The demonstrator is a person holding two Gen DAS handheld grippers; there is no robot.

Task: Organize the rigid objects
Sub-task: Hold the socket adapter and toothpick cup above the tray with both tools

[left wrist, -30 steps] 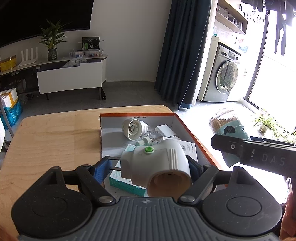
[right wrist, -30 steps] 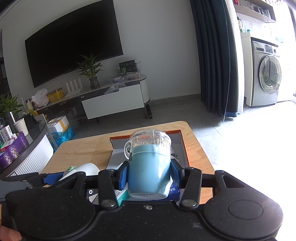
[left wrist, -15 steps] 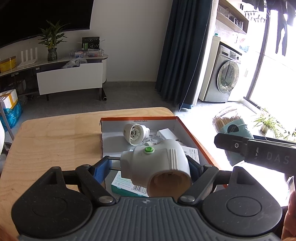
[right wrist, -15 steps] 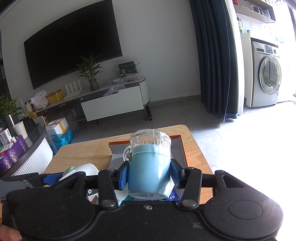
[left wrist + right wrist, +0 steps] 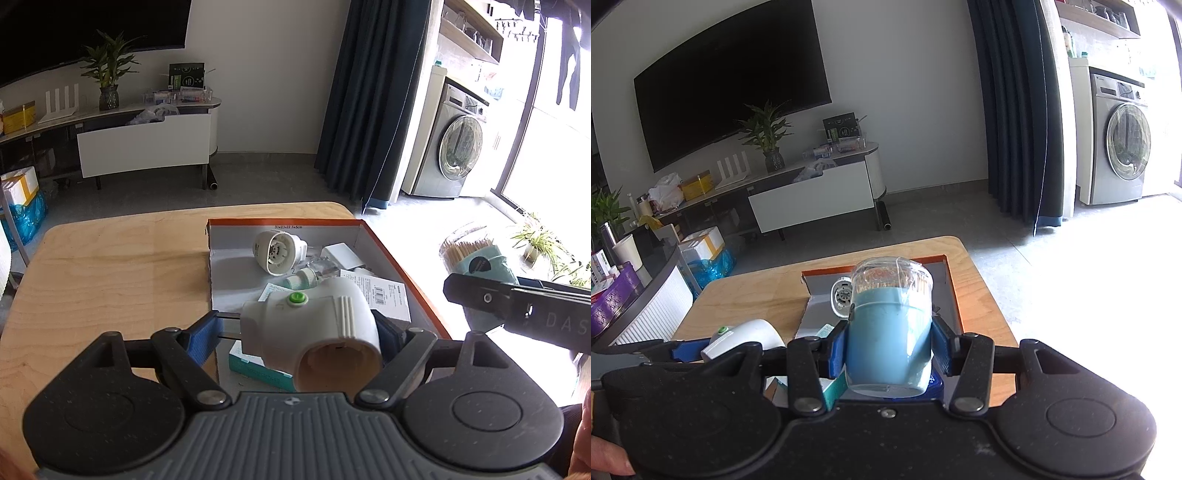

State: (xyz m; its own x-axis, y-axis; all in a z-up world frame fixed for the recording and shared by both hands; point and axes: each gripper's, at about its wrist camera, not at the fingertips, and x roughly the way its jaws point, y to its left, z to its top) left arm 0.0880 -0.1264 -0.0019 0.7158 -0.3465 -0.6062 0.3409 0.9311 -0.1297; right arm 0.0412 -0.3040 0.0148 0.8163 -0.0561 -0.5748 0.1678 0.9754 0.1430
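White lamp socket (image 5: 310, 332) pinched in left gripper (image 5: 301, 334) above orange box (image 5: 402, 266); blue toothpick jar (image 5: 890, 332) clamped upright in right gripper (image 5: 888, 350).

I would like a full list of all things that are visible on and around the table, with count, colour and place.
Wooden table: one, light wood, under everything.
Shallow box: one, orange rim and grey inside, on the table's right half.
Round white socket part: one, white, inside the box near the far wall.
White charger block: one, white, inside the box, right of the socket part.
Teal and white carton: one, at the box's near end.
White adapter with green button: one, held over the box.
Blue toothpick jar: one, blue with a clear lid, held.
Left hand-held gripper: one, black with blue pads, shut on the adapter.
Right hand-held gripper: one, black with blue pads, shut on the jar.
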